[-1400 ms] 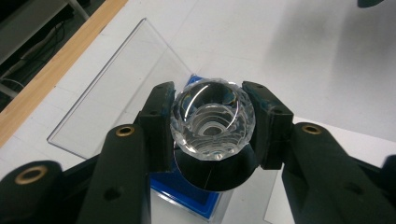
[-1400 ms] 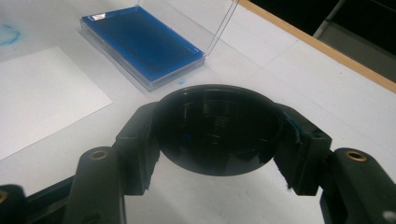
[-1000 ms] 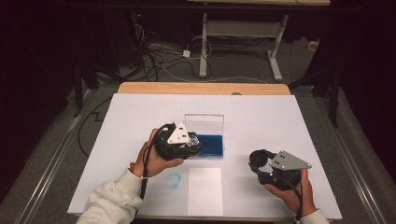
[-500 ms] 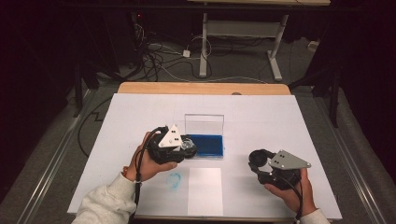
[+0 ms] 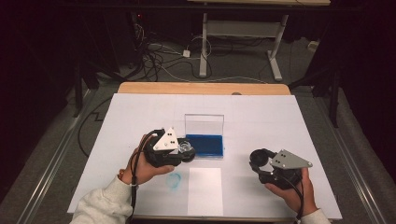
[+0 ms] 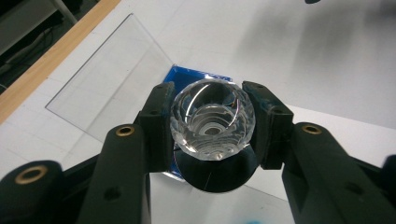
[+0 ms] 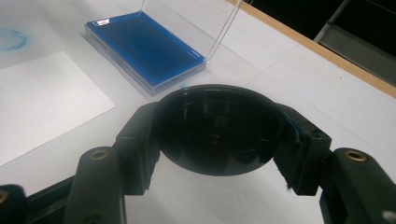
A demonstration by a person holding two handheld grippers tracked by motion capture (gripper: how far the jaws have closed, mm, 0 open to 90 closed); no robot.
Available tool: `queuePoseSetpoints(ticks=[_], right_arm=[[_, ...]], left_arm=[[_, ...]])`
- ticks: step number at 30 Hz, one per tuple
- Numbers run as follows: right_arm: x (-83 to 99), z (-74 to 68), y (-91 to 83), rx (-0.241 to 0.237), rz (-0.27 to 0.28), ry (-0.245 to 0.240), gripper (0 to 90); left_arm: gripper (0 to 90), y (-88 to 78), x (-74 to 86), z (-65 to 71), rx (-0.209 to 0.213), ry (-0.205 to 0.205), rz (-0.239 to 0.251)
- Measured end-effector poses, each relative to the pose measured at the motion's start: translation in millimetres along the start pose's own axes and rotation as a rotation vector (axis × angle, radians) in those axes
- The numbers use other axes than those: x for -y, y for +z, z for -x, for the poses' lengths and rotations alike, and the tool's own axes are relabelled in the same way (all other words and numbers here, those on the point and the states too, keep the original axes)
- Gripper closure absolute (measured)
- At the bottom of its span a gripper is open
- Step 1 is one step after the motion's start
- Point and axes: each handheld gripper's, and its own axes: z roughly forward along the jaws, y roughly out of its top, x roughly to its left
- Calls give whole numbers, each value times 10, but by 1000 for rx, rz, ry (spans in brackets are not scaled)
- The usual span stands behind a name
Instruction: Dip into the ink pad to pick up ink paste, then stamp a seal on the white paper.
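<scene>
Clear faceted glass, a small knob-like stamp handle (image 6: 212, 119), sits clamped between the jaws of our left gripper (image 5: 184, 151); in the left gripper view we see the black pads pressed against both of its sides, with a round black base just under it. From the high view we hold this gripper at the near left corner of the blue ink pad (image 5: 204, 145), its nose just over the pad's edge. We cannot tell whether the held piece touches the blue surface.

The pad lies in an open case whose clear lid (image 5: 204, 124) stands upright along the far side. It rests on the white sheet covering the table (image 5: 261, 112), roughly at the middle.

Our right gripper (image 5: 262, 161) is off to the right, well apart from the pad, above the white surface. Its jaws are closed on a round black disc (image 7: 217, 128); in the right gripper view the disc fills the gap between the pads and both pads meet its rim.

Near the front edge lies a white paper rectangle (image 5: 204, 191). Just to its left we see a faint blue smudge (image 5: 173, 180) on the covering, below our left hand (image 5: 144, 170). Our right hand (image 5: 292, 193) grips its tool from underneath.
</scene>
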Motion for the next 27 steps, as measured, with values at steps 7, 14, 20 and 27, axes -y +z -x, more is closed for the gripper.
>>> queuePoseSetpoints(ticks=[7, 14, 20, 27], right_arm=[[-1, -5, 8, -4, -3, 1, 384], [-7, -9, 17, -8, -1, 4, 384], [4, 2, 17, -8, -3, 3, 384], [3, -27, -4, -10, -1, -6, 384]], left_arm=[[552, 4, 3, 44, 18, 5, -5], [551, 2, -11, 78, 34, 10, -2], [551, -4, -20, 95, 43, 10, 0], [551, -5, -64, 154, 61, 26, 2]])
